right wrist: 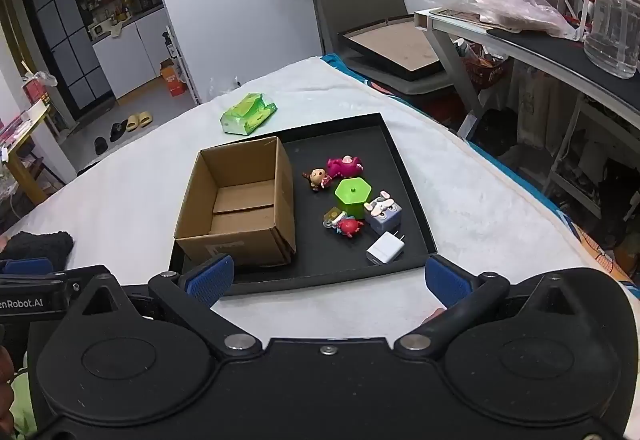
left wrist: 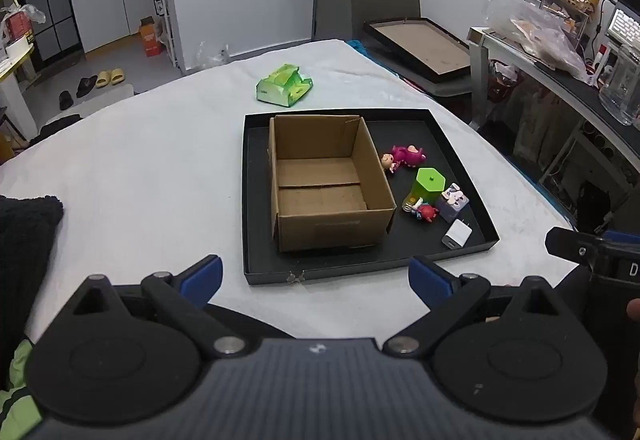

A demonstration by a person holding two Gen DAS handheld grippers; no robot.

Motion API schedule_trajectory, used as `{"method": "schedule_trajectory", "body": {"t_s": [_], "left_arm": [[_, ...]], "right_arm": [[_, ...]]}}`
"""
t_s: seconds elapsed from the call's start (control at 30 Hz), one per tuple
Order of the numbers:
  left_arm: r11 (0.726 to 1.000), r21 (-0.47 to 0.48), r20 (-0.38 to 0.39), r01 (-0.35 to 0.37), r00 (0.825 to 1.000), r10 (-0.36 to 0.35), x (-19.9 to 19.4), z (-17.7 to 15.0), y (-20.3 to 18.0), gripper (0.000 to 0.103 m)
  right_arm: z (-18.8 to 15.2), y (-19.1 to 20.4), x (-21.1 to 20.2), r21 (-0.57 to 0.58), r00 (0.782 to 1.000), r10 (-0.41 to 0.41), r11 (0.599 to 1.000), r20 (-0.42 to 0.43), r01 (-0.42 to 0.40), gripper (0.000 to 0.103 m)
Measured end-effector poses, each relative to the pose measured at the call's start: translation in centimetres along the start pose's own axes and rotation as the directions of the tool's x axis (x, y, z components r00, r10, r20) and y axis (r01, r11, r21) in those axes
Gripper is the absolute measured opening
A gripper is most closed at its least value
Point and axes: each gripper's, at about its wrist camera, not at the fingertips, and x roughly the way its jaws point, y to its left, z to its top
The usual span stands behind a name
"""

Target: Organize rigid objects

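A black tray (left wrist: pixel 256 200) (right wrist: pixel 412 176) lies on the white bed. An empty open cardboard box (left wrist: pixel 320 180) (right wrist: pixel 240 204) stands in its left part. To the box's right lie a pink toy (left wrist: pixel 408 155) (right wrist: pixel 344 165), a small doll (left wrist: pixel 388 161) (right wrist: pixel 317 178), a green hexagonal container (left wrist: pixel 429 185) (right wrist: pixel 353 196), a red figure (left wrist: pixel 426 212) (right wrist: pixel 349 226), a grey rabbit cube (left wrist: pixel 452 201) (right wrist: pixel 383 214) and a white charger (left wrist: pixel 457 234) (right wrist: pixel 385 248). My left gripper (left wrist: pixel 316 276) and right gripper (right wrist: pixel 328 278) are open and empty, both short of the tray's near edge.
A green tissue pack (left wrist: pixel 285 85) (right wrist: pixel 249 113) lies on the bed beyond the tray. A dark cloth (left wrist: pixel 24 240) lies at the left. A framed board (left wrist: pixel 420 46) and a cluttered desk (right wrist: pixel 560 48) stand to the right of the bed.
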Motion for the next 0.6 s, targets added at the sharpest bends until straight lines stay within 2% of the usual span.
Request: {"method": "schedule_trajectory", "body": {"t_s": [0.3,0.5,0.6], "left_arm": [[1.000,0.002,-0.015,0.017,1.000,-0.017,-0.1,-0.7,-0.4,0.099],[1.000,-0.026,0.005,-0.003,1.000,0.003,0.4,-0.6,-0.9,0.099],[1.000,-0.020,0.004,0.009,1.000,-0.009,-0.5,0.1,0.4,0.099]], "right_arm": [[0.0,0.2,0.0,0.007,1.000,-0.009,1.000,-0.011,0.009,0.103],[-0.1,0.4,-0.2,-0.005,1.000,-0.015,1.000,0.004,0.015,0.103],[-0.2,0.4,-0.2,0.001,1.000,-0.006,1.000,0.001,0.006,0.103]]}}
